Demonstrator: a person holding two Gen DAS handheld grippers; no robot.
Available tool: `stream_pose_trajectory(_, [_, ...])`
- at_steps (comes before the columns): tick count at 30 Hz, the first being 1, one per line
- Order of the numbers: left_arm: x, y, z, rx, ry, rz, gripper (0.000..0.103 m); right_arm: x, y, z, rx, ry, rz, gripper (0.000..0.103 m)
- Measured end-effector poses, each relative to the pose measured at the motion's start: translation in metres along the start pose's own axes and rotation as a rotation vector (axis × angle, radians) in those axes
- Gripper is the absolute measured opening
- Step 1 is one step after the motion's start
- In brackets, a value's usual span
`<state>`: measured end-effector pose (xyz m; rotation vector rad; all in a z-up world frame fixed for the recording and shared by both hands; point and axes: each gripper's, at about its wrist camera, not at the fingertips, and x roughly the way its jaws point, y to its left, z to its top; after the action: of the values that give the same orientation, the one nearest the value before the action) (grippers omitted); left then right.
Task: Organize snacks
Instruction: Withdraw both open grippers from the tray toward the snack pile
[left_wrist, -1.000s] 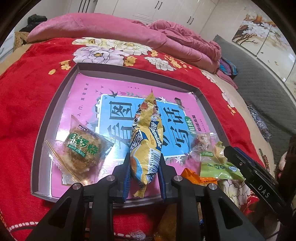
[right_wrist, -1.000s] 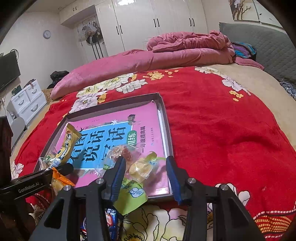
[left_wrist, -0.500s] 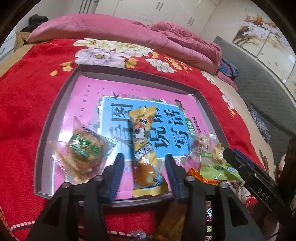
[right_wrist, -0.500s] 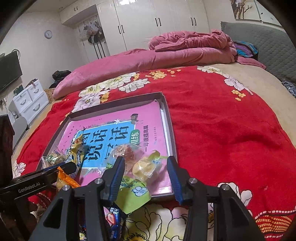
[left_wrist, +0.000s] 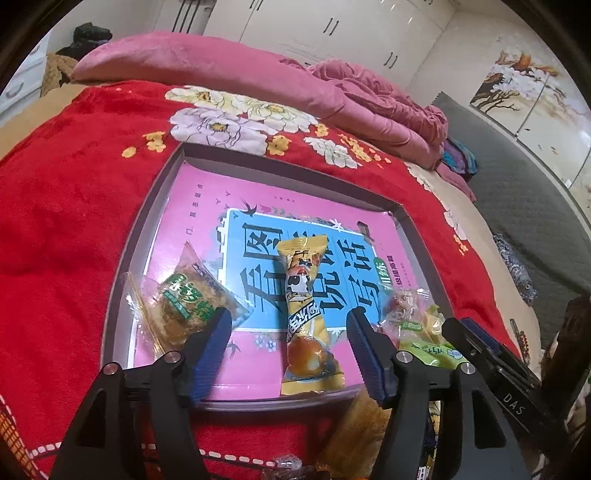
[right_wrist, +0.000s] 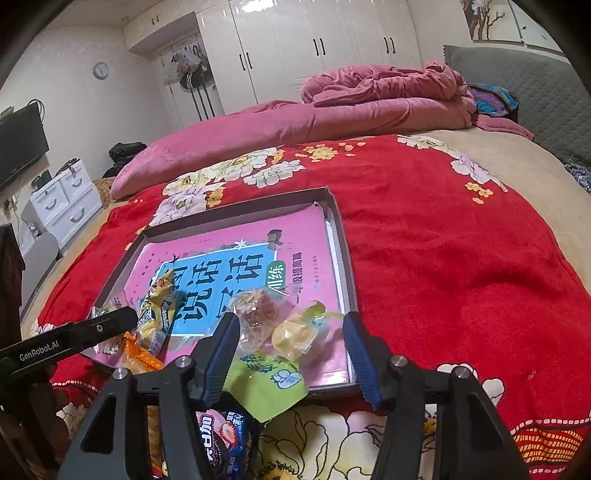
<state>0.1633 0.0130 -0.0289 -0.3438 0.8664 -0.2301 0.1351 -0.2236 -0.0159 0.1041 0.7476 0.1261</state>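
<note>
Left wrist view: left gripper (left_wrist: 290, 328) arms cover the tray's (left_wrist: 122, 266) near rim at both sides. Tan packet (left_wrist: 354, 435) below the gripper's right arm, half hidden, print unreadable. Clear wrapper (left_wrist: 288, 466) cut off at the bottom edge.

Right wrist view: right gripper (right_wrist: 290, 328) left arm hides part of the dark blue packet (right_wrist: 223, 439), which runs toward the bottom edge. Green pouch (right_wrist: 266, 380) partly under that arm. Orange packet (right_wrist: 138, 356), left of the gripper, partly behind the other gripper's black finger (right_wrist: 74, 334); label too small to read.
</note>
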Motion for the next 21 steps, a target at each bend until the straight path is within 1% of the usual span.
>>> stream_pose_trajectory(2, [-0.006,0.0,0.001,0.012,-0.017,0.007,0.073,-0.001,0.002,0.0,-0.01,-0.003,0.003,0.059])
stream_pose_trajectory(4, [-0.01,0.002,0.001,0.011,-0.027,0.011,0.073,-0.002,0.002,0.0,-0.016,-0.007,0.005,0.06])
stream_pose_trajectory(12, [-0.021,0.021,0.002,-0.063,-0.041,-0.006,0.075,-0.005,0.001,0.0,-0.009,-0.013,0.0,0.063])
stream_pose_trajectory(19, [-0.027,0.025,0.002,-0.078,-0.055,0.003,0.077,-0.01,-0.001,0.001,0.003,-0.029,0.006,0.066])
stream_pose_trajectory(21, [-0.029,0.025,0.001,-0.076,-0.058,0.0,0.078,-0.011,-0.001,0.001,0.009,-0.036,0.014,0.069])
